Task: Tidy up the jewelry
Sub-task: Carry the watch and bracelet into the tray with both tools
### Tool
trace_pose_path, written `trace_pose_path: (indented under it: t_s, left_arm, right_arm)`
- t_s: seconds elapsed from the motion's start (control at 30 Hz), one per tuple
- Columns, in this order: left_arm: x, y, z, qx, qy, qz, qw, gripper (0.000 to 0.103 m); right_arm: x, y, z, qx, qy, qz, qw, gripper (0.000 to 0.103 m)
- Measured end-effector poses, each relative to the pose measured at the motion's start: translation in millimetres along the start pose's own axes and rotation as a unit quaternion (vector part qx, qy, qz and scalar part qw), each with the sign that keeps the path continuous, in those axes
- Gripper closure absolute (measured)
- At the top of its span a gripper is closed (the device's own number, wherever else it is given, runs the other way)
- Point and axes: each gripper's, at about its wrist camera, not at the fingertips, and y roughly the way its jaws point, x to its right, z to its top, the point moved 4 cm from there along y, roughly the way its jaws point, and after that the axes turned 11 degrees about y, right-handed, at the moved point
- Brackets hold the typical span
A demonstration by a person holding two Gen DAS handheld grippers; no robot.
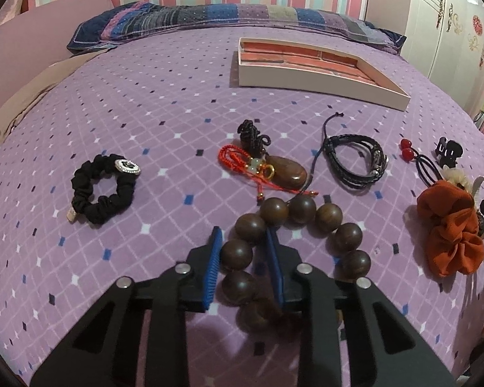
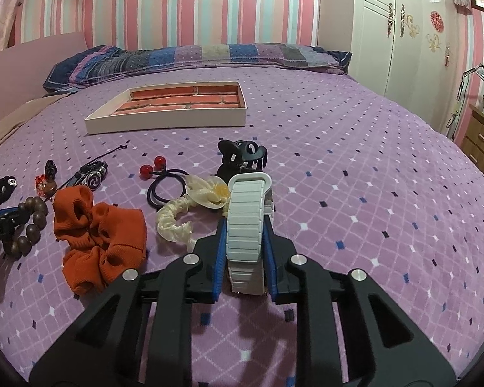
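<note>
Jewelry lies spread on a purple bedspread. My left gripper is closed around the left side of a brown wooden bead bracelet; its right finger sits inside the loop. The bracelet also shows in the right wrist view. My right gripper is shut on a white link watch band, which stands upright between the blue pads. The white tray with a brick-pattern floor lies farther back on the bed.
A black scrunchie, red cord pendant, black braided bracelet, orange scrunchie, cream scrunchie, red-bead hair tie and black claw clip lie around. A folded quilt lies at the bed's far end.
</note>
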Motion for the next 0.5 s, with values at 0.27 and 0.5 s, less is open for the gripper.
trace_pose_path:
  t_s: [0.27, 0.5]
  left_arm:
    - [0.1, -14.0, -0.1, 0.012, -0.005, -0.005, 0.9999, 0.076]
    - [11.1, -49.6, 11.6, 0.061, 0.022, 0.002, 0.9979, 0.076]
  right_arm:
    - [2.1, -8.4, 4.0, 0.001, 0.004, 0.015, 1.0, 0.082]
    - [0.7, -20.4, 13.7, 0.013, 0.005, 0.029, 0.999, 0.082]
